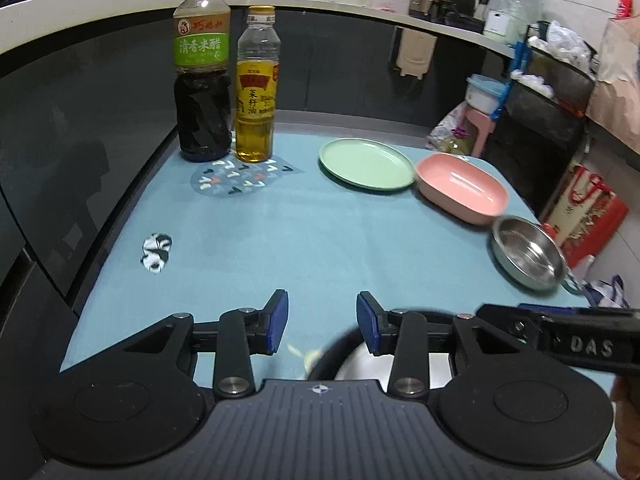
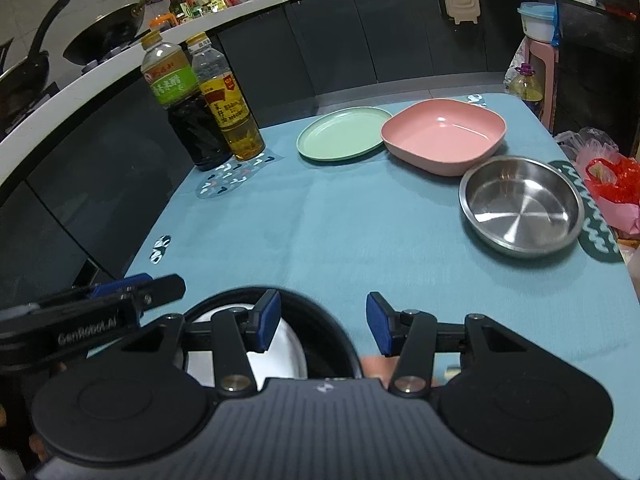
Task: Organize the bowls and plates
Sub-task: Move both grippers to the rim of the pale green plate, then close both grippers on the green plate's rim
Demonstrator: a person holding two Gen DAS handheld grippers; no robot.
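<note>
A green plate [image 1: 366,164] [image 2: 344,133], a pink square bowl [image 1: 462,188] [image 2: 444,134] and a steel bowl [image 1: 528,254] [image 2: 520,206] sit on the blue tablecloth at the far right. A black-rimmed dish with a white inside [image 1: 352,364] [image 2: 280,344] lies at the near edge under both grippers. My left gripper [image 1: 322,322] is open and empty above the cloth, with its right finger over the dish. My right gripper [image 2: 322,322] is open and empty, with its left finger over the dish.
A dark vinegar bottle [image 1: 202,72] [image 2: 186,108] and a yellow oil bottle [image 1: 256,88] [image 2: 228,104] stand at the far left on a patterned mat [image 1: 236,178]. Dark cabinets run along the left. A green mat [image 2: 592,216] lies under the steel bowl's right side.
</note>
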